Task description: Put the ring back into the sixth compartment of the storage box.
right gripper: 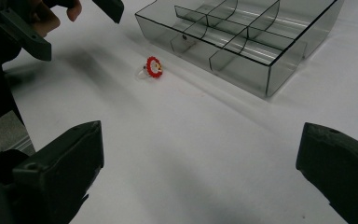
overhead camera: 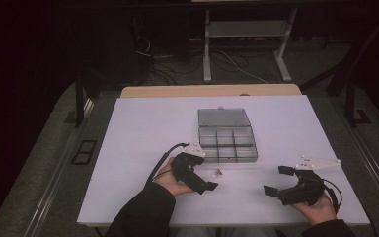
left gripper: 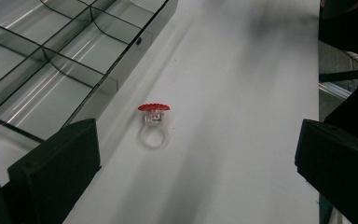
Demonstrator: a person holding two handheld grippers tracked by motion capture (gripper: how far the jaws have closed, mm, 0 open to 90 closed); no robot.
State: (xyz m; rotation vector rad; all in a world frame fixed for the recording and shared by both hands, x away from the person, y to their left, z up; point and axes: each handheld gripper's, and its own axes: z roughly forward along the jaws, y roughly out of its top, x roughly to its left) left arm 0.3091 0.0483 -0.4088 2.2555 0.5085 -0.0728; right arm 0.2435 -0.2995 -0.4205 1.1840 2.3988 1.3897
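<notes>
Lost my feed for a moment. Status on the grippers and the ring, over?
Left gripper open, ring ahead between its jaws, untouched. Right gripper open, idle. Ring on table beside compartment box. Nothing in the way.

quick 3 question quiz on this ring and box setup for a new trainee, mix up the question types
1. True or false: the small clear plastic ring with a red top lies inside the smoky transparent compartment box.
2. Which is nearer the ring: A) left gripper B) right gripper?
3. Fill in: the jaws of both grippers stand ____.

Key
1. False. It lies on the white table, just outside the box's near wall.
2. A. In the left gripper view the ring sits between and ahead of its jaws.
3. Open, holding nothing.
</notes>
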